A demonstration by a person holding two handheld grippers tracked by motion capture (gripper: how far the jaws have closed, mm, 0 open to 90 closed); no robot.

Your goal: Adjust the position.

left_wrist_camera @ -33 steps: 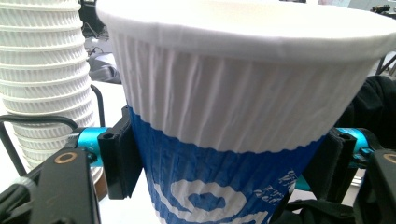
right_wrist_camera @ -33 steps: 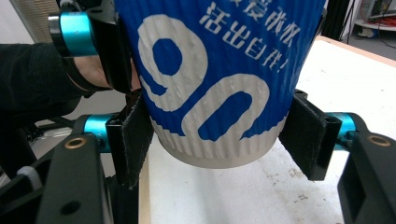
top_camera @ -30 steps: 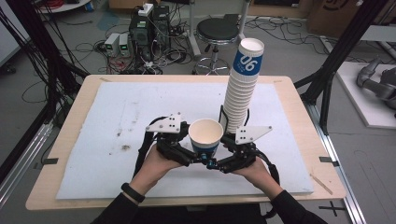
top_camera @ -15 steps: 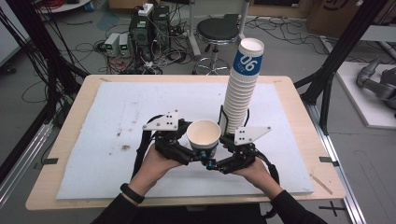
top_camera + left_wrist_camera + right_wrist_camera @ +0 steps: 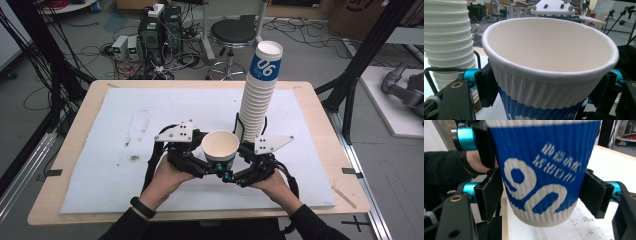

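Observation:
A ribbed paper cup (image 5: 220, 147), white inside with a blue band, hangs upright over the white mat between both grippers. My left gripper (image 5: 211, 167) comes in from the left; its jaws have just been closing and its pads (image 5: 486, 85) press on the cup (image 5: 549, 62) below the rim. My right gripper (image 5: 231, 175) reaches in from the right. Its jaws have just been opening, and its pads (image 5: 491, 192) stand close beside the lower part of the cup (image 5: 539, 170) without squeezing it. A tall stack of the same cups (image 5: 257, 100) stands just behind.
The white mat (image 5: 125, 125) covers most of the wooden table (image 5: 75, 150) and has dark specks at its left. The stack (image 5: 446, 37) rises close on the far side of the held cup. A stool (image 5: 232, 32) and electronics boxes (image 5: 150, 30) stand beyond the table.
Both hands and the cup stay where they were; from above no clear shift shows.

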